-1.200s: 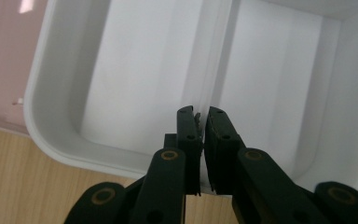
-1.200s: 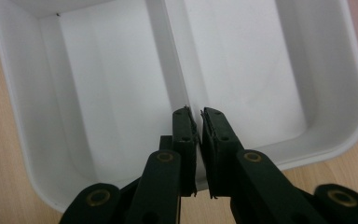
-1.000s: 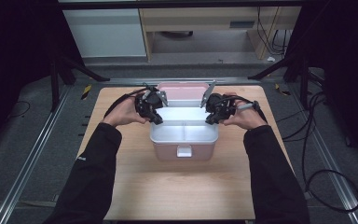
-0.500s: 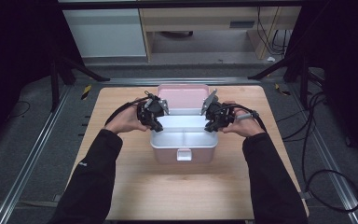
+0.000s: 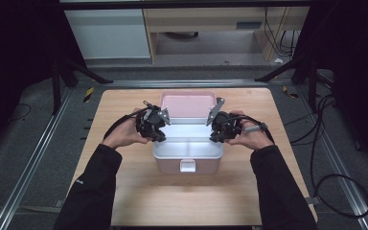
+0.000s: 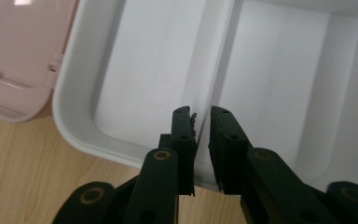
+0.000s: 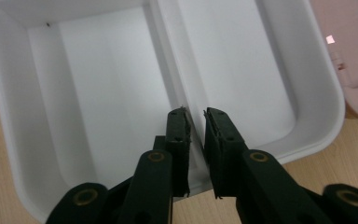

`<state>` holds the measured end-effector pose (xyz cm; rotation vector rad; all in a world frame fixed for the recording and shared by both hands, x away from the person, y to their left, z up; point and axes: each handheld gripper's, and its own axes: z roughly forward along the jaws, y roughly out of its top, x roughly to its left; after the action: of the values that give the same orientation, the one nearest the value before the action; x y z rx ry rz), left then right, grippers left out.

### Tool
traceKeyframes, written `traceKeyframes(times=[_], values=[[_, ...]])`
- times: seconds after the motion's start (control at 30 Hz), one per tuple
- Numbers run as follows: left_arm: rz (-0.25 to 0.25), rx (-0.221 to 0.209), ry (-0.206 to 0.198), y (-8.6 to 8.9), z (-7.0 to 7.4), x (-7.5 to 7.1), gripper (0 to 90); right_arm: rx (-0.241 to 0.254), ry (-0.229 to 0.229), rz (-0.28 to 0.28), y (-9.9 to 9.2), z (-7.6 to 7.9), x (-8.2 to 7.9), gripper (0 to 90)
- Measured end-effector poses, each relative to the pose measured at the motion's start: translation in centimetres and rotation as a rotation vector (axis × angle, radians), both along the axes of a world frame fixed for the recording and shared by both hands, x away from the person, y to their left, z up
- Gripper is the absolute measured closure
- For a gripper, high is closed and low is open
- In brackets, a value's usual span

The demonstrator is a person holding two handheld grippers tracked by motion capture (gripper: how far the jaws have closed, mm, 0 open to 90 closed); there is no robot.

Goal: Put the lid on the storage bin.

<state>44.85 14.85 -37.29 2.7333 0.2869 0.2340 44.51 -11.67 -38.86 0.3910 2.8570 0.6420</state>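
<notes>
One white storage box is sitting at the middle of the wooden table, its one pink lid lying swung open flat behind it toward the far edge. Inside, one dividing wall is splitting the box into two compartments, both showing bare white floors; one white latch is hanging on the front face. Two grippers are hovering at the box, one per short end. The left gripper is angling down over the left rim, its jaws having just been parting and now standing a narrow gap apart with nothing between them. The right gripper is leaning over the right rim in mirror pose, jaws likewise having just been easing apart, a slim gap showing, nothing gripped. Two hands, left hand and right hand, are wrapping the gripper bodies, two dark-sleeved forearms reaching in from the near edge, elbows spread wide.
</notes>
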Motion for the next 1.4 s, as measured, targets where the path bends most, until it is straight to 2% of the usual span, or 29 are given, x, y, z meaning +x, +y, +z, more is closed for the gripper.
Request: traceKeyframes(times=[0.1, 0.13, 0.2, 0.23, 0.27, 0.3, 0.37, 0.43, 0.47, 0.53, 0.57, 0.6, 0.67, 0.73, 0.77, 0.8, 0.87, 0.9, 0.93, 1.07, 1.17, 1.3, 1.4], values=[[0.023, -0.052, -0.033, 0.8, 1.3, -0.8, 71.6, 0.093, -0.022, -0.015, -0.7, 1.0, -0.4, 74.1], [0.049, -0.088, -0.052, 1.4, 2.0, -1.1, 67.5, 0.133, -0.05, -0.04, -1.2, 1.7, -0.8, 71.3], [0.091, -0.14, -0.073, 2.1, 2.7, -1.5, 63.3, 0.144, -0.085, -0.076, -1.6, 2.3, -1.0, 65.9], [0.091, -0.14, -0.073, 2.1, 2.7, -1.5, 60.3, 0.149, -0.102, -0.099, -1.8, 2.6, -1.2, 64.6], [0.142, -0.181, -0.101, 2.9, 3.2, -1.6, 57.8, 0.154, -0.112, -0.122, -2.0, 2.8, -1.3, 62.7], [0.142, -0.181, -0.101, 2.9, 3.2, -1.6, 56.6, 0.154, -0.112, -0.122, -2.0, 2.8, -1.3, 62.7], [0.19, -0.203, -0.121, 3.7, 3.4, -1.6, 56.4, 0.167, -0.141, -0.17, -2.6, 3.2, -1.5, 57.3], [0.258, -0.215, -0.144, 4.5, 3.2, -1.3, 52.3, 0.234, -0.161, -0.221, -3.6, 3.2, -1.6, 55.3], [0.286, -0.221, -0.152, 4.7, 3.1, -1.1, 50.7, 0.244, -0.169, -0.238, -3.9, 3.2, -1.6, 53.4], [0.339, -0.245, -0.152, 5.1, 2.9, -0.6, 49.1, 0.259, -0.179, -0.278, -4.5, 3.1, -1.4, 50.2], [0.339, -0.245, -0.152, 5.1, 2.9, -0.6, 47.7, 0.259, -0.179, -0.278, -4.5, 3.1, -1.4, 50.2], [0.394, -0.263, -0.153, 5.4, 2.6, -0.2, 46.7, 0.272, -0.197, -0.324, -5.2, 2.8, -1.1, 50.0], [0.434, -0.265, -0.158, 5.6, 2.4, 0.3, 44.4, 0.284, -0.203, -0.36, -5.5, 2.6, -0.9, 46.9], [0.465, -0.274, -0.165, 5.8, 2.3, 0.7, 43.9, 0.271, -0.207, -0.394, -5.9, 2.4, -0.6, 46.5], [0.465, -0.274, -0.165, 5.8, 2.3, 0.7, 43.6, 0.273, -0.216, -0.413, -6.0, 2.4, -0.5, 46.7], [0.495, -0.308, -0.166, 6.0, 2.2, 1.2, 43.0, 0.281, -0.218, -0.428, -6.1, 2.4, -0.3, 46.7], [0.531, -0.34, -0.177, 6.2, 2.2, 1.7, 42.7, 0.312, -0.228, -0.456, -6.4, 2.5, 0.0, 45.6], [0.531, -0.34, -0.177, 6.2, 2.2, 1.7, 42.3, 0.312, -0.228, -0.456, -6.4, 2.5, 0.0, 45.6], [0.539, -0.357, -0.179, 6.3, 2.2, 1.9, 42.4, 0.352, -0.239, -0.485, -6.5, 2.6, 0.3, 45.3], [0.601, -0.387, -0.19, 6.6, 1.6, 3.2, 41.5, 0.411, -0.249, -0.522, -6.6, 2.5, 1.2, 45.4], [0.623, -0.401, -0.195, 6.5, 1.2, 3.9, 41.3, 0.412, -0.241, -0.552, -6.4, 2.2, 2.1, 45.0], [0.647, -0.418, -0.196, 6.0, 0.7, 4.7, 41.3, 0.397, -0.255, -0.567, -6.2, 1.8, 3.2, 45.0], [0.655, -0.396, -0.204, 5.7, 0.6, 5.3, 41.1, 0.406, -0.261, -0.565, -6.1, 1.8, 4.0, 45.8]])
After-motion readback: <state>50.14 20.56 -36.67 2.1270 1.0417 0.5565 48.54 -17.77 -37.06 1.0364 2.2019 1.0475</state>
